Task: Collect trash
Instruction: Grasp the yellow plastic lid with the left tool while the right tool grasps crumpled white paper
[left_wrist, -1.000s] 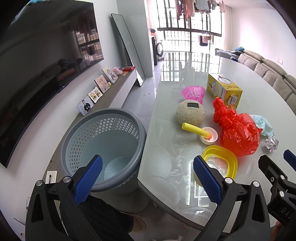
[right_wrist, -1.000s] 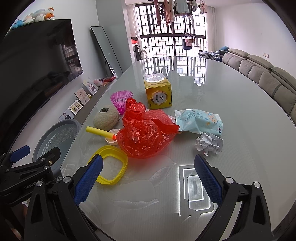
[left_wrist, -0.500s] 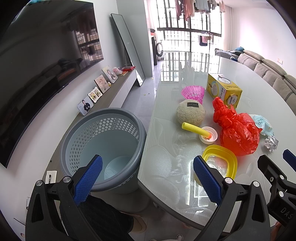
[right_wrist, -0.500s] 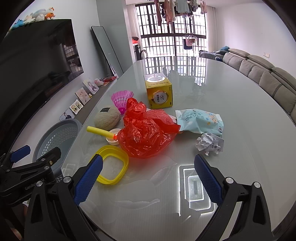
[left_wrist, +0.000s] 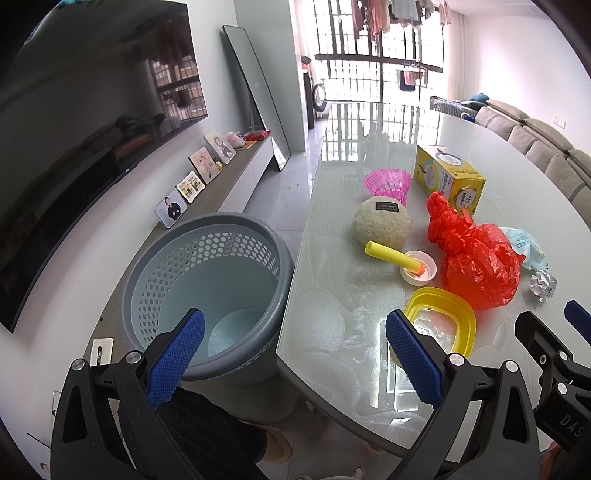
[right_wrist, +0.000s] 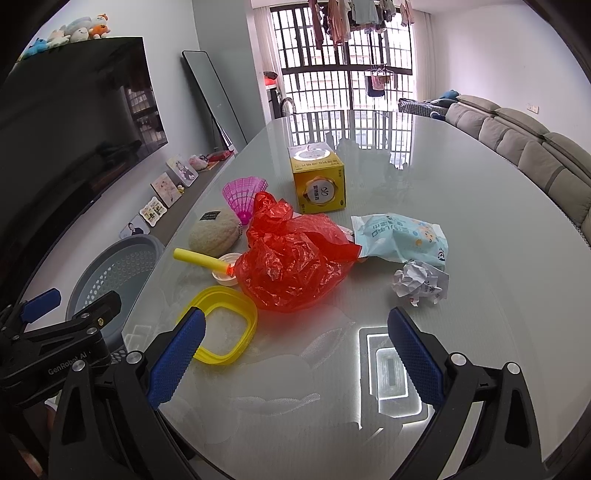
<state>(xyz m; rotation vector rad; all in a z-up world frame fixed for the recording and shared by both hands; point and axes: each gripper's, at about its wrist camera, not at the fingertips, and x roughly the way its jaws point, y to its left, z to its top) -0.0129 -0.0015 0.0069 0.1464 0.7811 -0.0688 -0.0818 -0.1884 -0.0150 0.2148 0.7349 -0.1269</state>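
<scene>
Nothing has shifted much since a second ago: both grippers hover, the left gripper (left_wrist: 293, 363) spread wide and empty over the grey basket (left_wrist: 207, 258), the right gripper (right_wrist: 291, 360) equally agape before the red bag (right_wrist: 291, 264) and crumpled paper (right_wrist: 421, 282) on the table (right_wrist: 480, 229).

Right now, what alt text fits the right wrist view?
The open right gripper hovers over a glossy table strewn with a red plastic bag, crumpled paper, a yellow box and a yellow container.

Bright window (right_wrist: 343, 66) backlight glares off the glossy table (right_wrist: 461, 206); fisheye-bent edges.
</scene>
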